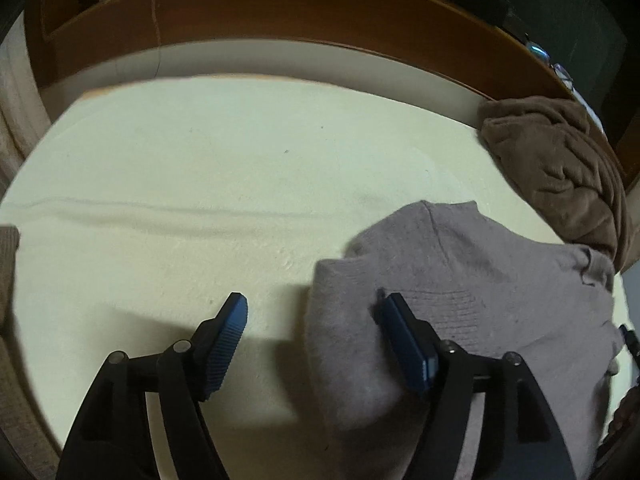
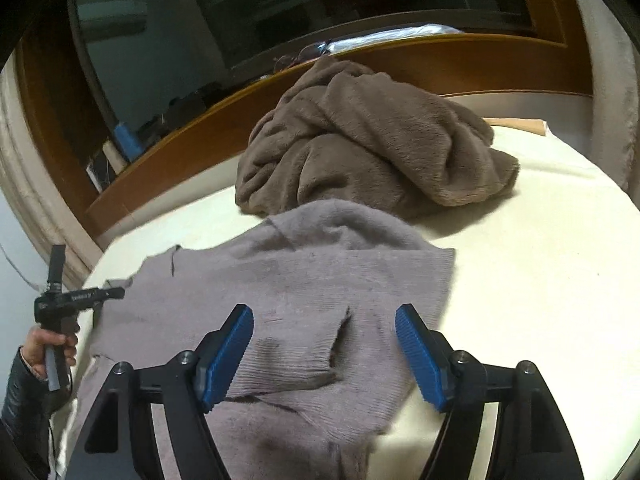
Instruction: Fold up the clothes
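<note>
Left wrist view looked down on a cream bed sheet (image 1: 180, 184), where the left claw (image 1: 316, 320) stood wide, with nothing pinched; one blue pad hung over bare sheet and the other over the edge of the grey sweater (image 1: 472, 288). That sweater lay flat on the bed, partly folded, a ribbed cuff of its sleeve turned over the body. Just beyond it a brown fleece garment (image 2: 360, 136) sat in a crumpled heap, touching the sweater's far edge and crowding the wooden bed frame (image 2: 460, 60) behind. From the right wrist view, the right claw (image 2: 324, 328) also gaped wide above the sweater, clasping nothing. A hand (image 2: 48, 348) in a dark sleeve gripped the other tool's handle at the bed's edge. Spectacles (image 2: 300, 56) rested on the ledge past the frame.
</note>
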`<state>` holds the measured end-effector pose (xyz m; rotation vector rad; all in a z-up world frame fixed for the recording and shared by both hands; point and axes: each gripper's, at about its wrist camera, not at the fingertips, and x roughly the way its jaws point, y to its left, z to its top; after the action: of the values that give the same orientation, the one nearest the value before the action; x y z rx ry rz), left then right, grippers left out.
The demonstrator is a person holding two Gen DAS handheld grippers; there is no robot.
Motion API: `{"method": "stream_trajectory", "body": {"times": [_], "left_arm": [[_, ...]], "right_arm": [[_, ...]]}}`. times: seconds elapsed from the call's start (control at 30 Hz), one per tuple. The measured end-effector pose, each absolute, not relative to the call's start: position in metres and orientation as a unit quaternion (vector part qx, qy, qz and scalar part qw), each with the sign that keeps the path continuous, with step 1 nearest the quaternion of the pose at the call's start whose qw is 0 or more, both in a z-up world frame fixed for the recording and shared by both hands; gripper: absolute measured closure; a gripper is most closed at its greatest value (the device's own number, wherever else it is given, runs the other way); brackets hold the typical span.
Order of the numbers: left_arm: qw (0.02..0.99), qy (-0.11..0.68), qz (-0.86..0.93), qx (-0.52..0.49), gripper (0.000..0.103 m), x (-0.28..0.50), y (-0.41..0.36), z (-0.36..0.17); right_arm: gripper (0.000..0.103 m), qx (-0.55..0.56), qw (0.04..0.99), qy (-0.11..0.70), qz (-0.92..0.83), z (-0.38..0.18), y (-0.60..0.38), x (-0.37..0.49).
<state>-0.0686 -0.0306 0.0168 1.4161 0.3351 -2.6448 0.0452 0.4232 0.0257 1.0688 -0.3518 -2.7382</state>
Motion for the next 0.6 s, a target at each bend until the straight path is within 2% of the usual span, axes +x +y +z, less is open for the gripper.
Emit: {"method": "stream_trajectory", "body": {"times": [0.07, 0.1, 0.13, 0.27, 0.37, 0.5, 0.6], "left_arm": [[0.084, 0.091, -0.879, 0.459, 0.044, -0.069, -0.029, 0.019], [0.099, 0.08, -0.882, 0.454, 0.063, -0.069, -0.029, 0.02], [0.114, 0.073, -0.884, 0.447, 0.065, -0.07, -0.031, 0.021], [0.177, 0.064, -0.884, 0.428, 0.066, -0.069, -0.047, 0.024], [0.155, 0.105, -0.881, 0.434, 0.065, -0.066, -0.057, 0.022], [0.121, 0.142, -0.877, 0.442, 0.062, -0.067, -0.057, 0.02], [0.106, 0.142, -0.876, 0.448, 0.05, -0.069, -0.054, 0.02]], "right_arm": [[0.028, 0.376, 0.086, -0.097, -0.918, 0.021, 0.416, 0.041], [0.028, 0.383, 0.072, -0.088, -0.917, 0.018, 0.417, 0.041], [0.028, 0.389, 0.053, -0.079, -0.916, 0.015, 0.418, 0.041], [0.028, 0.411, -0.001, -0.057, -0.91, 0.007, 0.425, 0.04], [0.028, 0.409, -0.008, -0.06, -0.911, 0.01, 0.431, 0.043], [0.028, 0.377, 0.064, -0.124, -0.916, 0.028, 0.437, 0.048], [0.028, 0.378, 0.123, -0.177, -0.9, 0.03, 0.441, 0.042]]}}
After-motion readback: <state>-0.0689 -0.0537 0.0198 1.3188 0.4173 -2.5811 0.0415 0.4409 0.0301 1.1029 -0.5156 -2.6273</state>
